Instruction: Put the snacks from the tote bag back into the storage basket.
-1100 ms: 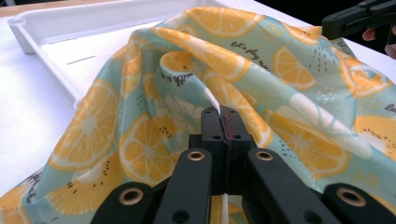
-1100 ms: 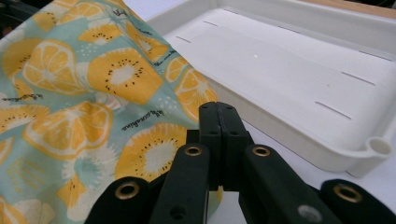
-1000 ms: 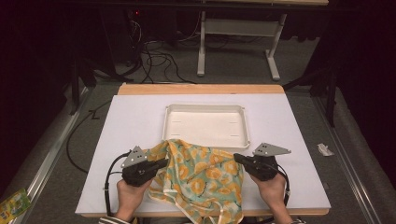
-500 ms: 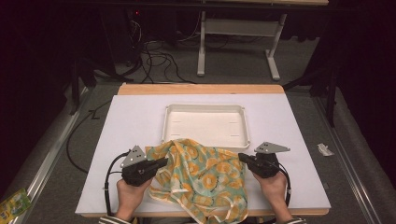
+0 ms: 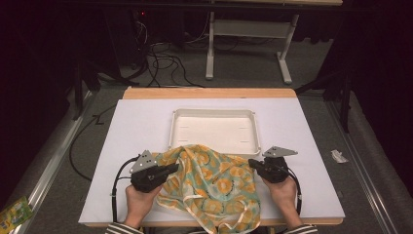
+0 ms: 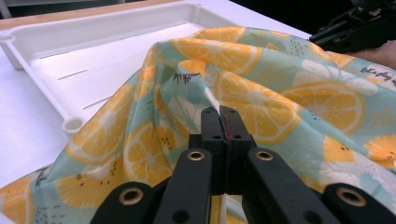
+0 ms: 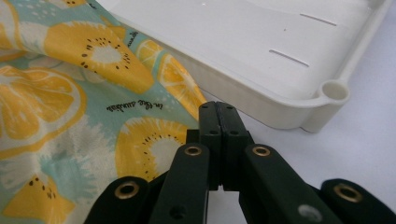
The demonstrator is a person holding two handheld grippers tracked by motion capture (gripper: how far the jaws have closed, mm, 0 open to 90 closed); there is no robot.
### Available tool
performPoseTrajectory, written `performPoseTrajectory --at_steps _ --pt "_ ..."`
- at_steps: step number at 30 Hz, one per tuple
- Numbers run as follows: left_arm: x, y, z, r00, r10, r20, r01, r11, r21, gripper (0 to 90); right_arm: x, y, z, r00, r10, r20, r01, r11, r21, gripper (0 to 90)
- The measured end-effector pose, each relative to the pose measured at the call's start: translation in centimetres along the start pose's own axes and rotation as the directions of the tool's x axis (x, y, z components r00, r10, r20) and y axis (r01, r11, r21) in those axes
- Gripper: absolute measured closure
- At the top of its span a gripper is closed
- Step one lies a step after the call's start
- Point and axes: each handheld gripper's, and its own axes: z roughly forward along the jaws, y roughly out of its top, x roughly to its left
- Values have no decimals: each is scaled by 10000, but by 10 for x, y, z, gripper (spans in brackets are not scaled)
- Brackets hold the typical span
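Pinching opposite edges of the cloth [image 5: 214, 183], both tongs, left [image 5: 170, 169] and right [image 5: 253, 163], sit closed beside the tray [image 5: 214, 113].

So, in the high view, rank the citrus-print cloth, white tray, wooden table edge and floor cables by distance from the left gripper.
1. Citrus-print cloth: pinched in the left gripper.
2. White tray: just beyond, mid-table.
3. Wooden table edge: far side.
4. Floor cables: behind the table.

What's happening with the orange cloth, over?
Left gripper shut on cloth. Right gripper shut on its other edge. Cloth drapes over tray rim. Nothing blocking.
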Motion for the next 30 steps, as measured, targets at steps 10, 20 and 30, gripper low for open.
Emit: performPoseTrajectory --at_steps 10,20,30 --pt "-3 1 2 9999 68 115 -69 10000 42 900 12 1 -24 9995 -316 -73 309 9966 -770 758" --pt "-4 1 4 9999 113 129 -114 9999 70 900 42 5 -51 9894 -1171 -864 1045 9848 -1385 686" --pt "-4 1 4 9998 110 139 -111 9999 70 900 58 1 -43 9768 -1361 -1651 1170 9858 -1205 593"
